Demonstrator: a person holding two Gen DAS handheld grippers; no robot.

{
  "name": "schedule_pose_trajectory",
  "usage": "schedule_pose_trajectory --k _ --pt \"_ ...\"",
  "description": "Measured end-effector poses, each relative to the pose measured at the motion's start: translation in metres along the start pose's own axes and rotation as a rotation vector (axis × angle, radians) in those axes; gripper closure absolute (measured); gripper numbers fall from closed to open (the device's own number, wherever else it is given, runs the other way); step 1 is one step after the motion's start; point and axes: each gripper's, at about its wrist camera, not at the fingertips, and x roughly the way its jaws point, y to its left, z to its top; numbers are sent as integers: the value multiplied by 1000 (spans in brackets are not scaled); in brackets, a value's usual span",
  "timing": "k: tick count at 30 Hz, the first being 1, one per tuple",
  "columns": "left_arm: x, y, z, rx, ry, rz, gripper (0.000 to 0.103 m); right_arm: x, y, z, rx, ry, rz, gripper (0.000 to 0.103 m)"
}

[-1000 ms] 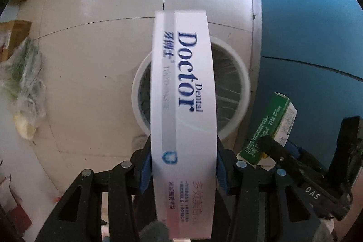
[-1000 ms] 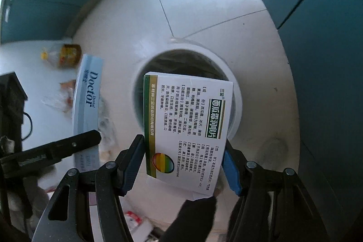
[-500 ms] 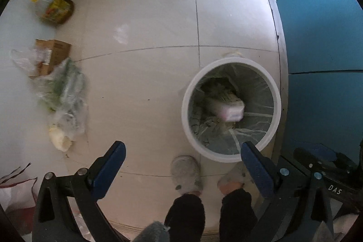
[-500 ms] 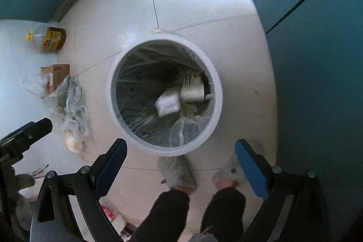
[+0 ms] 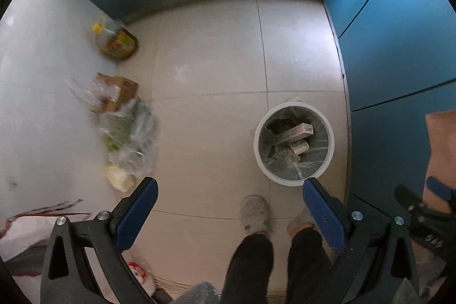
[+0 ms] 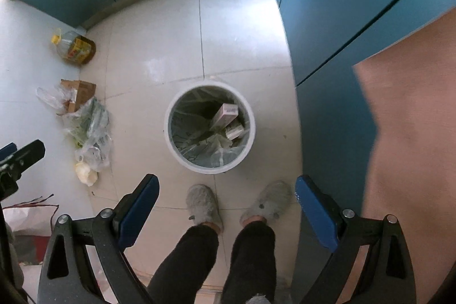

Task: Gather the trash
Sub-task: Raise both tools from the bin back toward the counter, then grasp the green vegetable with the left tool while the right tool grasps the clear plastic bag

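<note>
A white round bin (image 5: 263,161) with a clear liner stands on the tiled floor far below; it also shows in the right wrist view (image 6: 171,144). Inside lie the long toothpaste box (image 5: 295,132) (image 6: 225,113) and a smaller box (image 5: 299,146) (image 6: 235,131). My left gripper (image 5: 228,214) is open and empty, high above the floor. My right gripper (image 6: 226,208) is open and empty, also high above the bin.
Blue cabinets (image 5: 399,47) (image 6: 342,19) line the right and back. Plastic bags with greens (image 5: 131,130) (image 6: 88,130), a cardboard box (image 5: 119,90) and an oil bottle (image 5: 116,43) (image 6: 75,47) lie by the left wall. The person's slippered feet (image 6: 203,204) stand before the bin.
One second ago each gripper was shut on a box over the bin. Both opened, the boxes dropped into the bin, and both grippers have risen well away from it.
</note>
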Motion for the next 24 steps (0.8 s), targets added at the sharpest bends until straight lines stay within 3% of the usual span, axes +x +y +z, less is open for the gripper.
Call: schedule_pose_trajectory --k 9,14,16,19,21,24 --pt "-112 -2 -24 37 -116 10 0 -156 -9 -24 21 -145 40 6" --pt "-197 -15 -33 62 -313 -15 0 -247 -31 -41 93 -267 134 6" --pt "-233 -26 -32 73 -408 -39 0 -289 -53 -53 154 -359 177 6" --pt "-271 -58 -26 121 -470 -65 0 -332 -94 -71 263 -482 189 6" --pt "-283 -86 -18 178 -479 -74 0 -351 -127 -83 349 -519 186 5" --pt "-291 -148 -15 276 -426 -115 0 -369 -191 -110 507 -541 176 5"
